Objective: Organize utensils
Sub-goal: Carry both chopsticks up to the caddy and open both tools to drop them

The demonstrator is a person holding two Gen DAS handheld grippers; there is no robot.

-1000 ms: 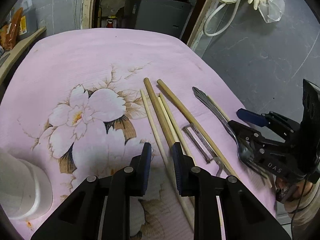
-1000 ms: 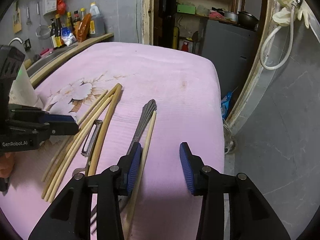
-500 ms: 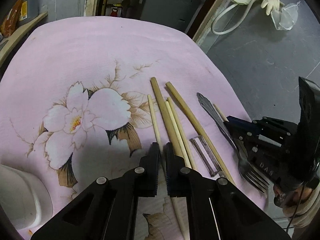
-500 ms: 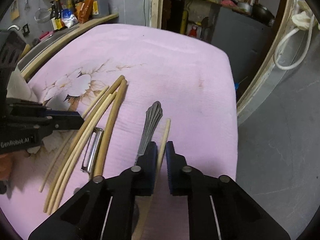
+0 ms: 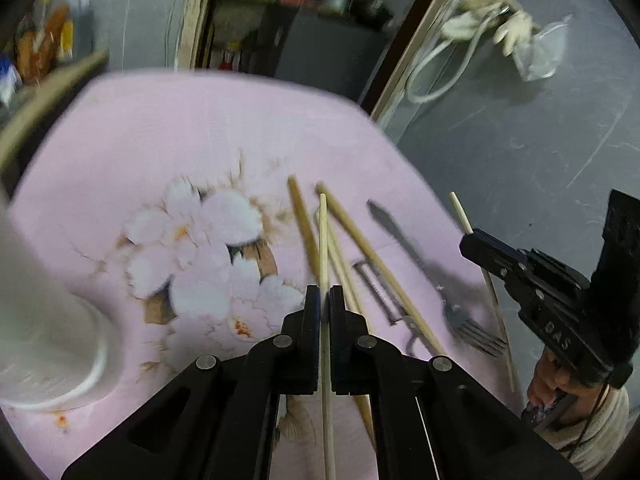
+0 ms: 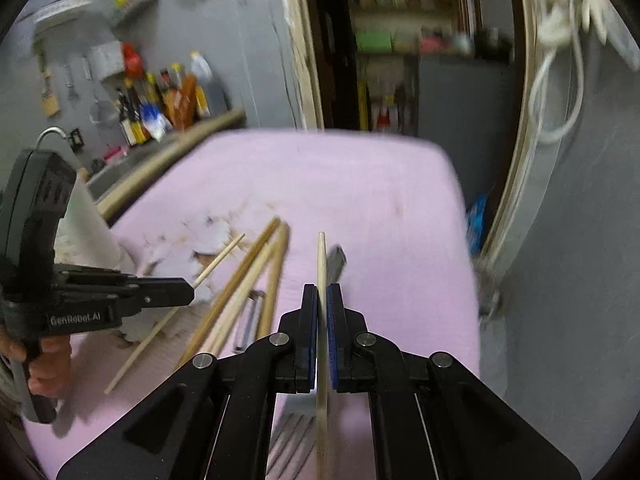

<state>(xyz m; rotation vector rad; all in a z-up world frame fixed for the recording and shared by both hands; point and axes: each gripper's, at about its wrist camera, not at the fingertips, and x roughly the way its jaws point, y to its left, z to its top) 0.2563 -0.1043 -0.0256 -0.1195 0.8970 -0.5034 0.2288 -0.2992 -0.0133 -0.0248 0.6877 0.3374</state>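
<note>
My left gripper [image 5: 324,292] is shut on a thin pale chopstick [image 5: 322,232], which hangs over the pink flowered cloth [image 5: 160,152]. My right gripper [image 6: 322,290] is shut on another pale chopstick [image 6: 321,256], also raised. In the right wrist view the left gripper [image 6: 190,290] shows at the left with its chopstick [image 6: 218,258]. In the left wrist view the right gripper [image 5: 470,238] is at the right. Several thicker chopsticks [image 5: 360,248], a metal peeler [image 5: 380,288] and a fork [image 5: 420,264] lie on the cloth between the two grippers.
A white cup-like container [image 5: 40,320] stands at the cloth's near left. The cloth ends at a drop to the grey floor [image 5: 520,140] on the right. A counter with bottles [image 6: 168,100] runs along the far left, and a doorway with shelves [image 6: 400,60] lies beyond.
Both grippers went from open to shut, each on one thin chopstick. Both have since risen, lifting their chopsticks off the cloth.
</note>
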